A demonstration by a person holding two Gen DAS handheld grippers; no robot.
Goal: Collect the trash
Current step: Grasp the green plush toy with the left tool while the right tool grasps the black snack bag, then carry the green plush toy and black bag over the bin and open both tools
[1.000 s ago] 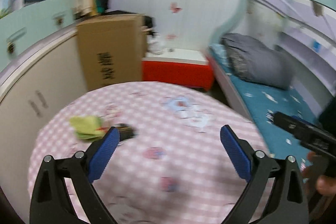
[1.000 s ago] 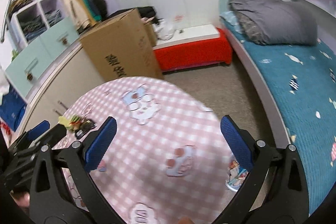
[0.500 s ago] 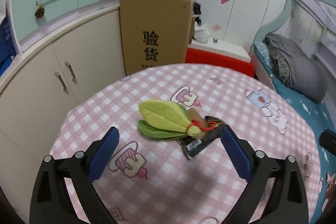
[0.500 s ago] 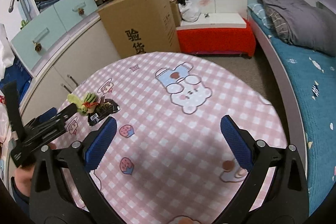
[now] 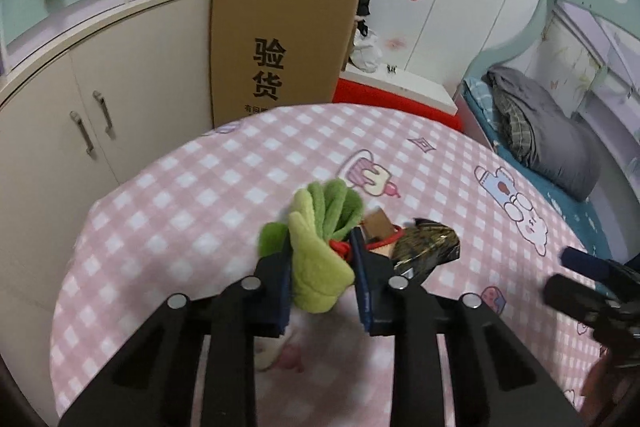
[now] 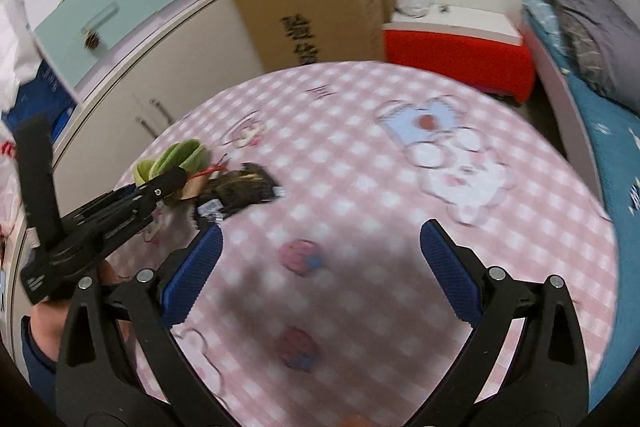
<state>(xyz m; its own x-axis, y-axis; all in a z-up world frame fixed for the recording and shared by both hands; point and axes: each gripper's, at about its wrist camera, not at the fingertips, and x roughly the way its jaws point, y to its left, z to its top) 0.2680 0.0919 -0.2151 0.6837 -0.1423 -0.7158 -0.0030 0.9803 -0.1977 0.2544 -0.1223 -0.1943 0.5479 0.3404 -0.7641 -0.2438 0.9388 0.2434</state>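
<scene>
My left gripper (image 5: 322,251) is shut on a green plush leaf bundle (image 5: 320,227) on the round table with the pink checked cloth (image 5: 208,187). A brown tag on a red string (image 5: 378,227) hangs from the bundle. A black shiny wrapper (image 5: 428,247) lies just right of it. In the right wrist view the green bundle (image 6: 172,157) and the wrapper (image 6: 240,191) lie at the table's left, with the left gripper (image 6: 168,183) on the bundle. My right gripper (image 6: 320,259) is open and empty above the table's middle, right of the wrapper.
A tall cardboard box (image 5: 280,43) stands behind the table beside curved cream cabinets (image 5: 80,99). A red bench (image 6: 460,55) and a bed with a grey pillow (image 5: 548,143) lie at the right. The table edge falls away on all sides.
My left gripper moved forward and closed on the green plush bundle. My right gripper moved left and lower over the table, closer to the wrapper.
</scene>
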